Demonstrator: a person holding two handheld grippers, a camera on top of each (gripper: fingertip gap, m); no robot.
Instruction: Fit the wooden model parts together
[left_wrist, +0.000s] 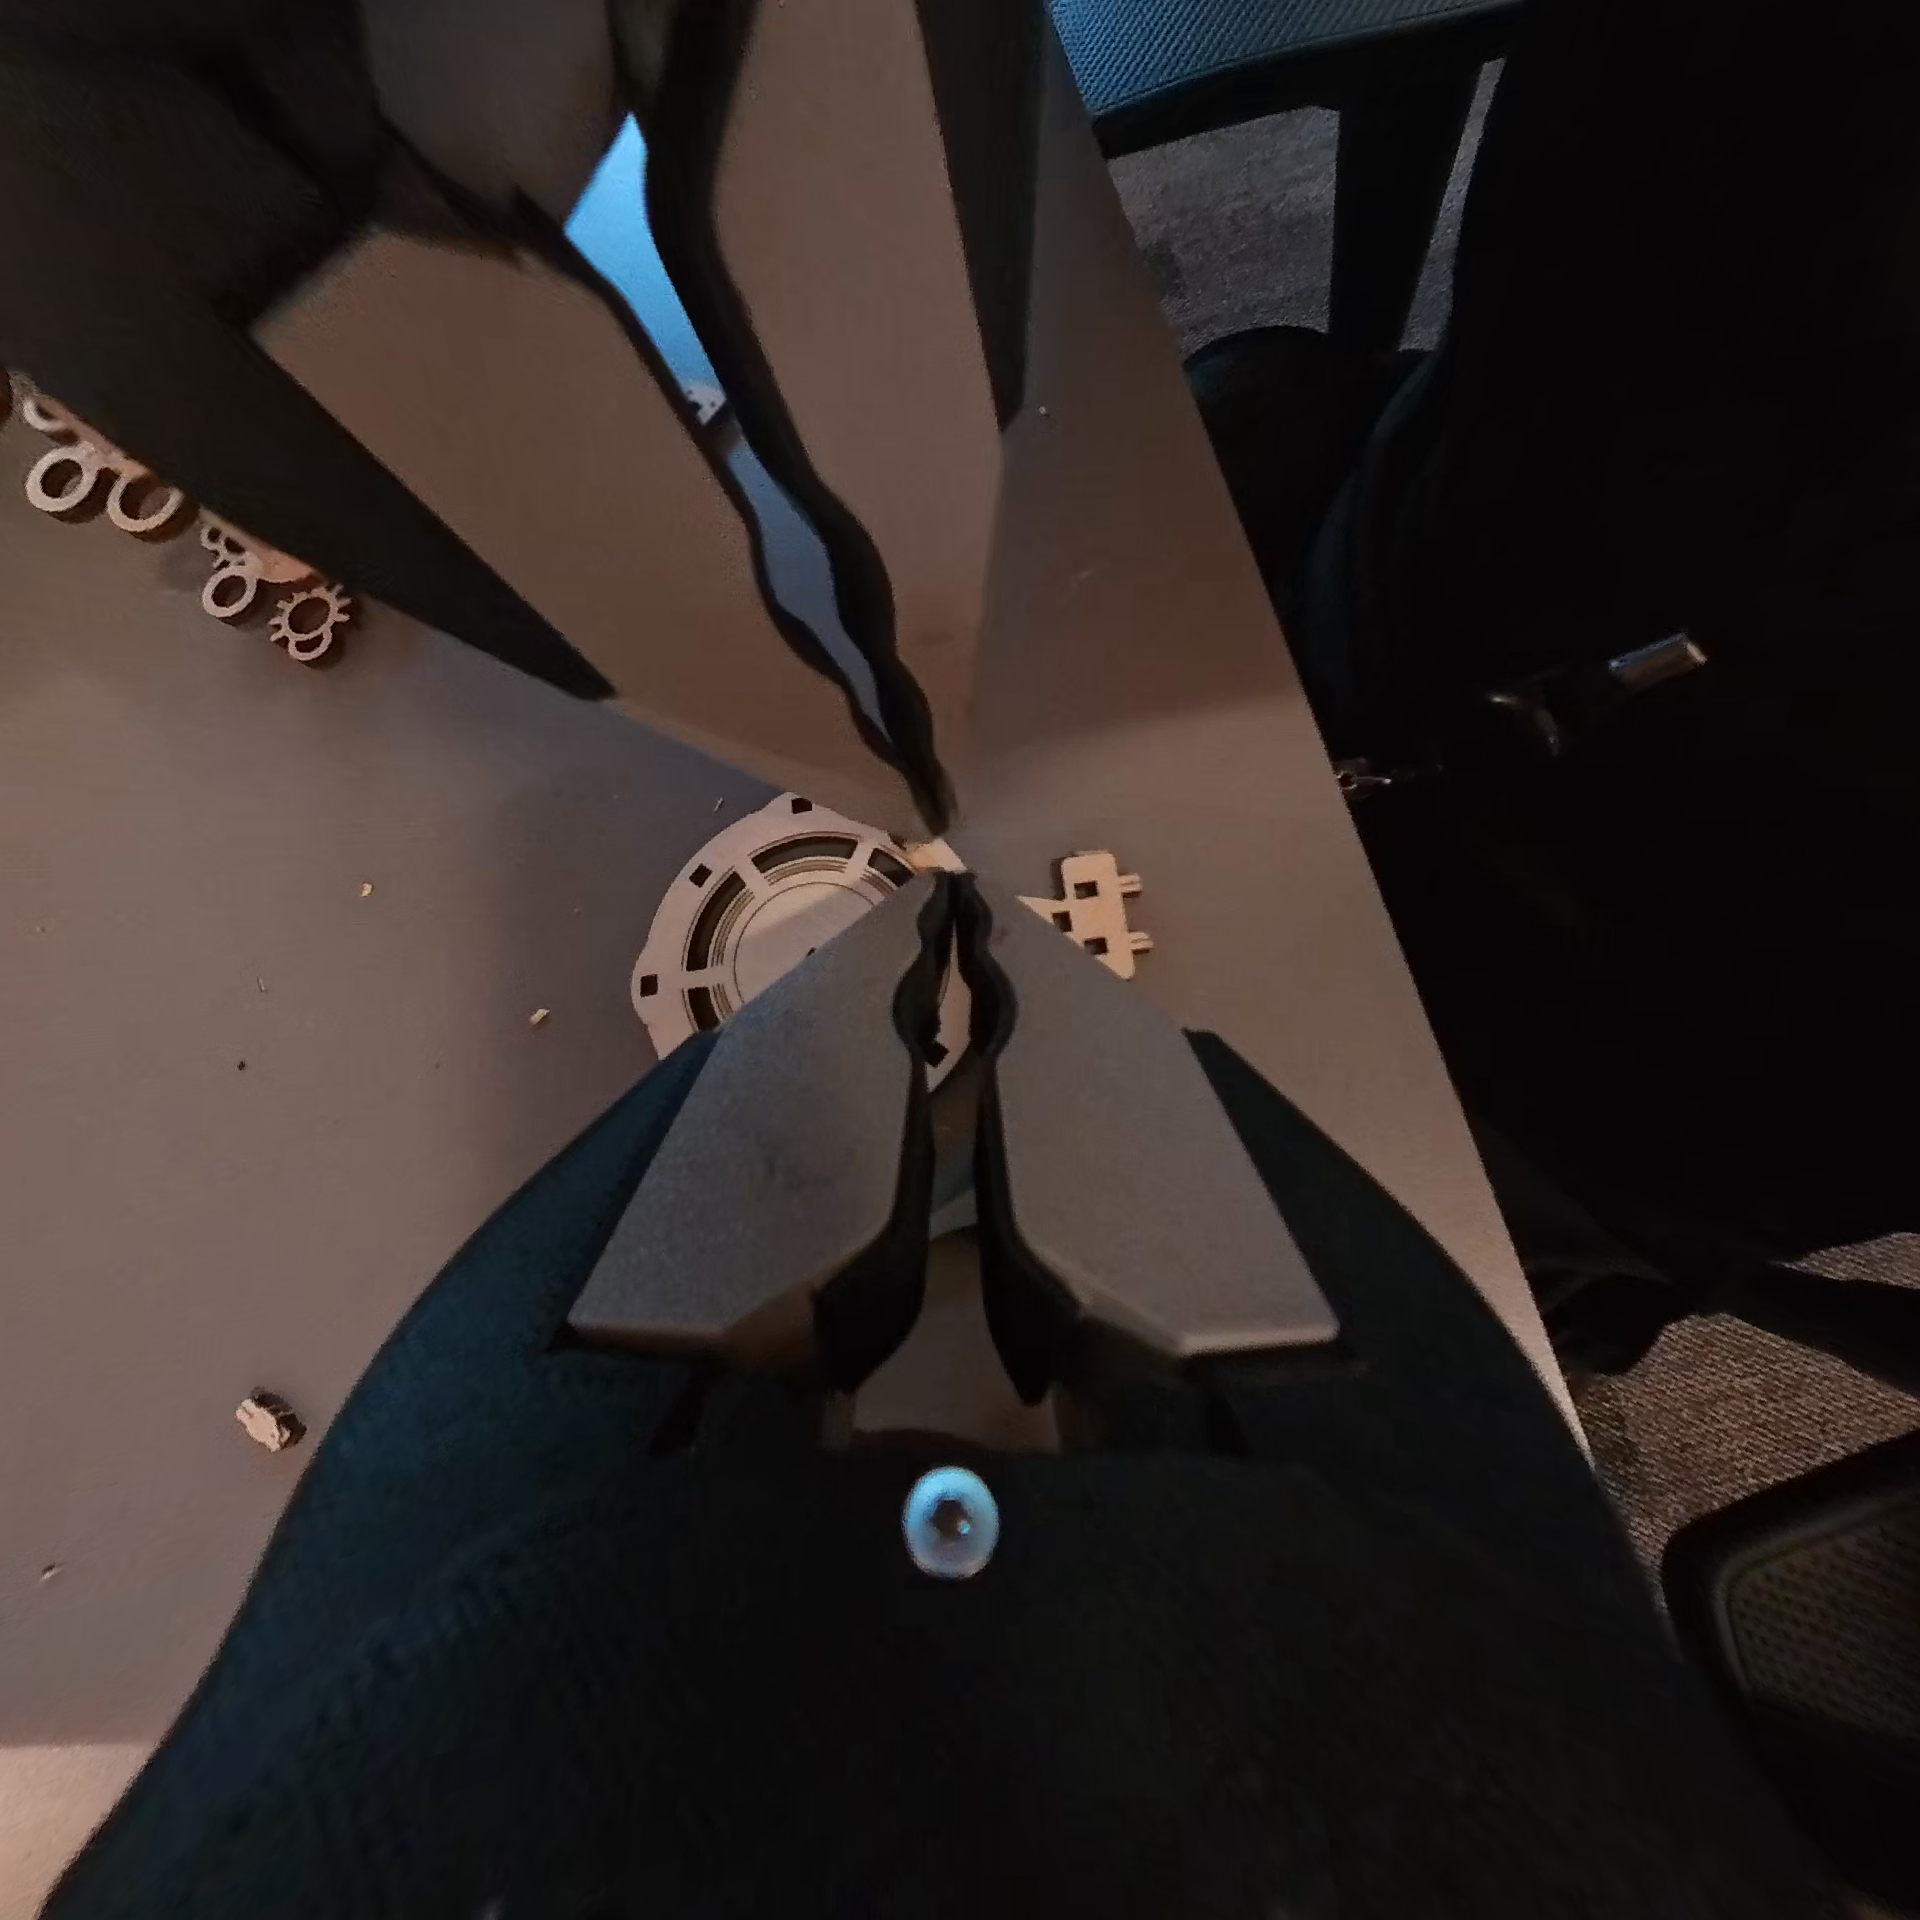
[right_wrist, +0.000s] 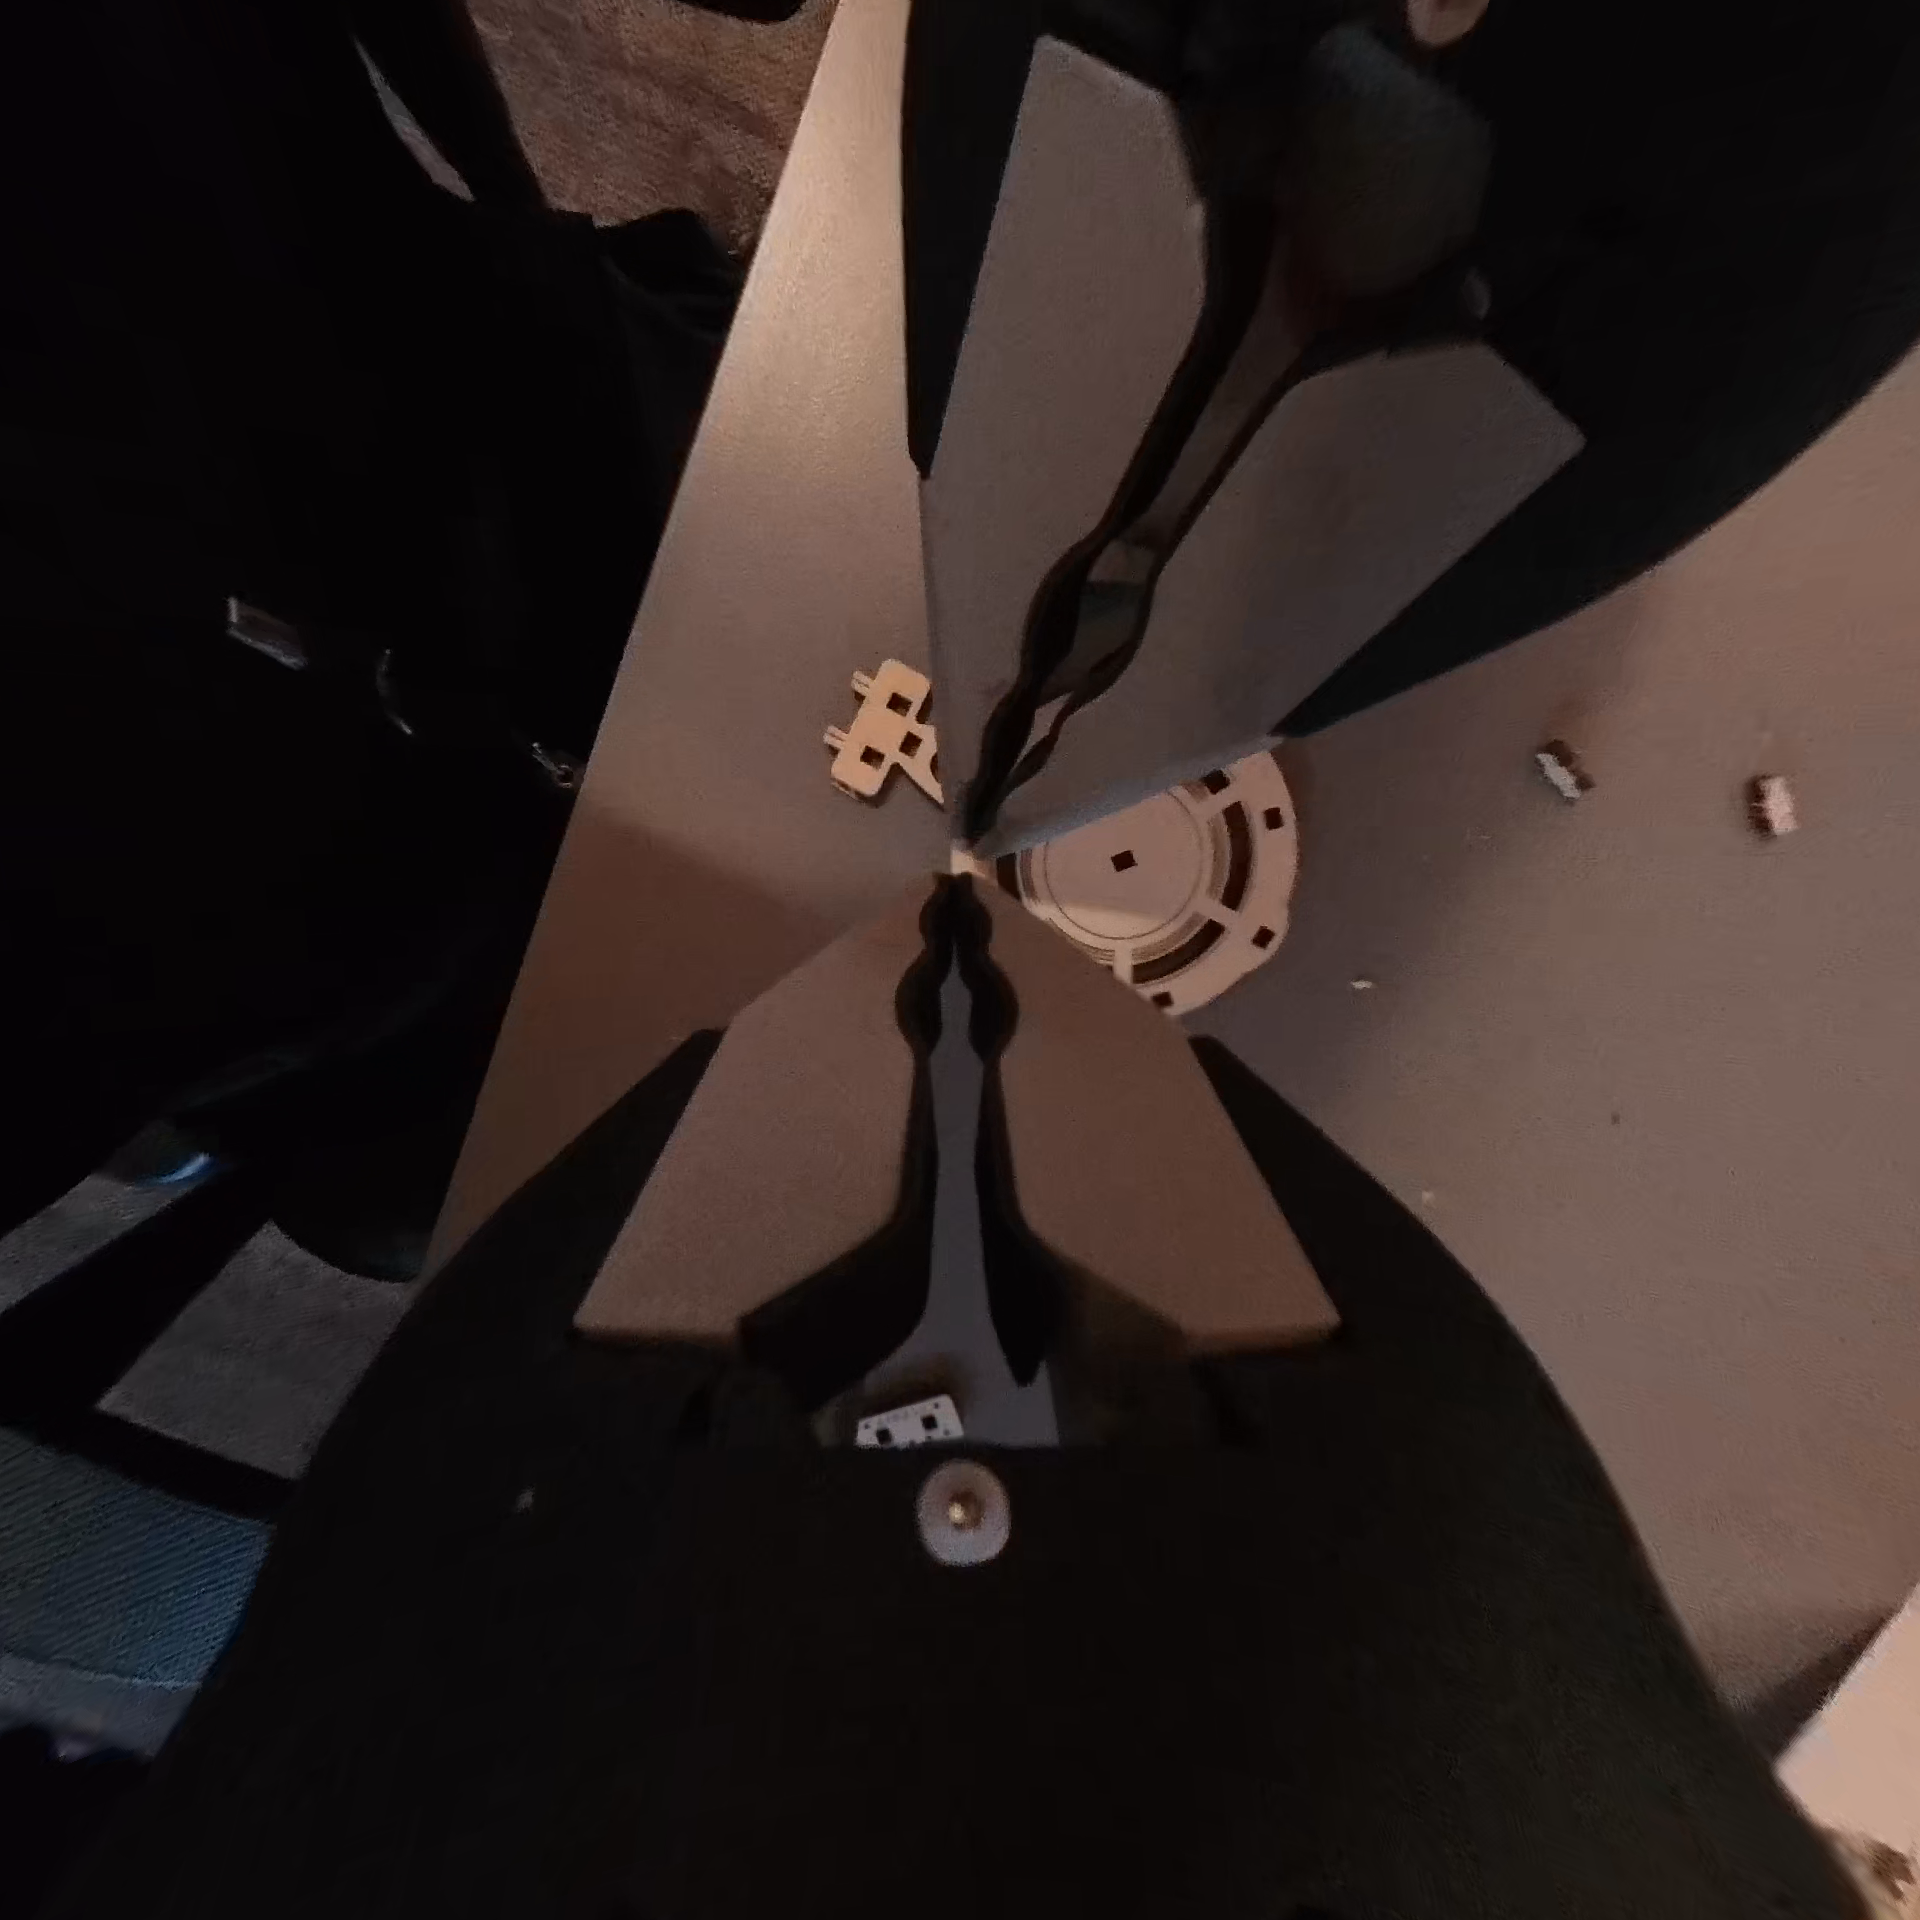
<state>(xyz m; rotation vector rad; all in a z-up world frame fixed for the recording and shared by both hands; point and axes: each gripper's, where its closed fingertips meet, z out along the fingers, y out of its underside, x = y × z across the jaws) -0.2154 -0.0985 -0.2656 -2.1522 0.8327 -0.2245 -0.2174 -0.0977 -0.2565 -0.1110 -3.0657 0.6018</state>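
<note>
A small pale wooden piece (left_wrist: 937, 854) sits pinched between the tips of both grippers, which meet nose to nose above the grey table (left_wrist: 260, 1039). My left gripper (left_wrist: 951, 883) is shut and comes from below in its own view. My right gripper (left_wrist: 928, 816) is shut and comes from above there. In the right wrist view the right gripper (right_wrist: 954, 883) meets the left gripper (right_wrist: 974, 821) at the same piece (right_wrist: 961, 860). A round slotted wooden disc (left_wrist: 748, 935) (right_wrist: 1164, 883) lies flat just beneath. A flat slotted wooden part (left_wrist: 1096, 914) (right_wrist: 883, 743) lies beside it.
Several ring-shaped wooden parts (left_wrist: 307, 623) lie at the far left, and a small block (left_wrist: 268, 1418) lies nearer. Two small blocks (right_wrist: 1564, 771) (right_wrist: 1771, 805) lie right of the disc. The table edge (left_wrist: 1351, 831) runs close by, with a dark chair and carpet beyond. Left and right tips are no more than a few centimetres apart. Both grippers' tips are roughly 4 cm from the round slotted wooden disc (right_wrist: 1164, 883).
</note>
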